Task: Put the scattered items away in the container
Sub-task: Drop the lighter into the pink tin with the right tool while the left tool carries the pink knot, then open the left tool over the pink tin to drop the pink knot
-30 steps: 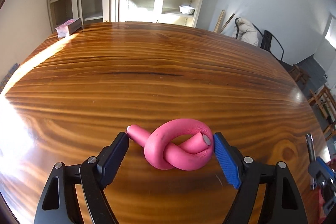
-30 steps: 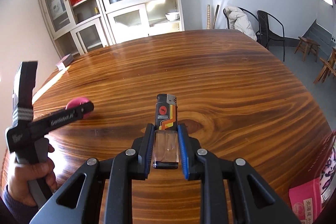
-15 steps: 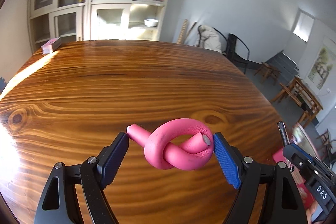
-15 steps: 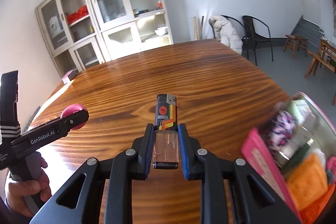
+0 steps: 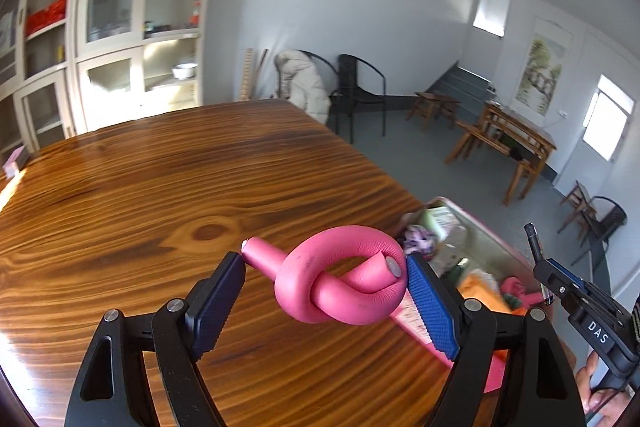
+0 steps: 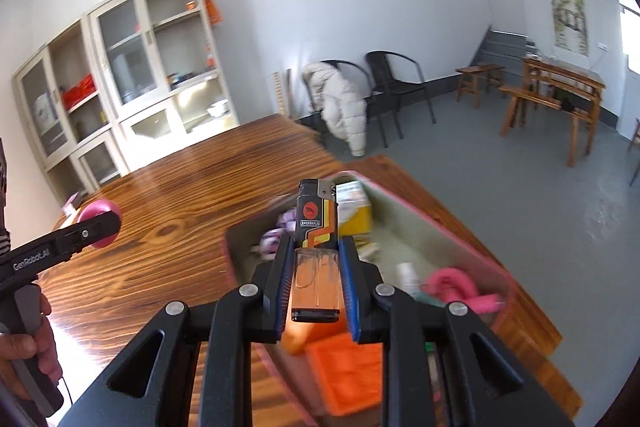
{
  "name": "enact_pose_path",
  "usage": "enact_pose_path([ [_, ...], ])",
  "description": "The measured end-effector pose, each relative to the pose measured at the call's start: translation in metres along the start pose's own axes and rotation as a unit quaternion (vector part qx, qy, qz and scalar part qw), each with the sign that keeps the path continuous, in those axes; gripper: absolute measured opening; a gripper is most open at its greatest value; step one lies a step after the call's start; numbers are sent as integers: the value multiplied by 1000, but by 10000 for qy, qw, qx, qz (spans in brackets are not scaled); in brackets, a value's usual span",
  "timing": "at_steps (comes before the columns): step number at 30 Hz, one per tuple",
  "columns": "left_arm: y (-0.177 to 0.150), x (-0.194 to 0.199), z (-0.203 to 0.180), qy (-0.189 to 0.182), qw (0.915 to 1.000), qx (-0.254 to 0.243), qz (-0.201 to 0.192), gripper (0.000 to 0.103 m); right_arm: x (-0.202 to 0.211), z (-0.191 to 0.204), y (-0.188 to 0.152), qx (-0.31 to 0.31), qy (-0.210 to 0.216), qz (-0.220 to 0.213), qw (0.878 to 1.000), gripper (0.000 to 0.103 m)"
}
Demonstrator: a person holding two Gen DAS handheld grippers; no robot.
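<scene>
- Left gripper [image 5: 324, 291] pinches pink knot [image 5: 340, 283] between both pads, lower centre of left view, above bench [image 5: 160, 187].
- Right gripper [image 6: 314, 287] clamped on lighter [image 6: 316, 239], frame centre, upright, its metal head sticking past the fingertips.
- Lighter hangs over pink container [image 6: 448, 231], lower right.
- Container is full of mixed items; in left view it sits right of the knot.
- Left gripper and knot also show at left edge of right view.
</scene>
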State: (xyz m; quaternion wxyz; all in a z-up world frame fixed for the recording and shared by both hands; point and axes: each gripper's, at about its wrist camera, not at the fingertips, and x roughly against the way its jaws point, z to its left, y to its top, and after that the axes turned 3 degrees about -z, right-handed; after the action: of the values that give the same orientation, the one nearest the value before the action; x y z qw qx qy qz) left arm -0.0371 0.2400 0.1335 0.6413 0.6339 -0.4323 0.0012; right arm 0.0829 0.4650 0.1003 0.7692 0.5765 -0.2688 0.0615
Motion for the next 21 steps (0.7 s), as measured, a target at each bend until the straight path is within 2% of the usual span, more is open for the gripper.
enact_pose_path([
  [8, 12, -17, -62, -325, 9988, -363, -8, 83, 1, -46, 7, -303, -252, -42, 9992, 25],
  [15, 22, -47, -92, -537, 9976, -429, 117, 83, -11, -52, 12, -135, -95, 31, 9999, 25],
  [18, 21, -63, -100, -755, 9950, -501, 431, 85, -22, -49, 9, 87, 54, 311, 9995, 26],
  [19, 19, -68, -102, -784, 9940, -494, 582, 86, -24, -49, 7, 141, 87, 398, 9991, 28],
  [20, 16, -73, -101, -787, 9932, -462, 724, 86, -26, -49, 4, 182, 89, 458, 9987, 42],
  [21, 13, -76, -99, -793, 9926, -420, 821, 86, -26, -49, 1, 198, 63, 476, 9987, 65],
])
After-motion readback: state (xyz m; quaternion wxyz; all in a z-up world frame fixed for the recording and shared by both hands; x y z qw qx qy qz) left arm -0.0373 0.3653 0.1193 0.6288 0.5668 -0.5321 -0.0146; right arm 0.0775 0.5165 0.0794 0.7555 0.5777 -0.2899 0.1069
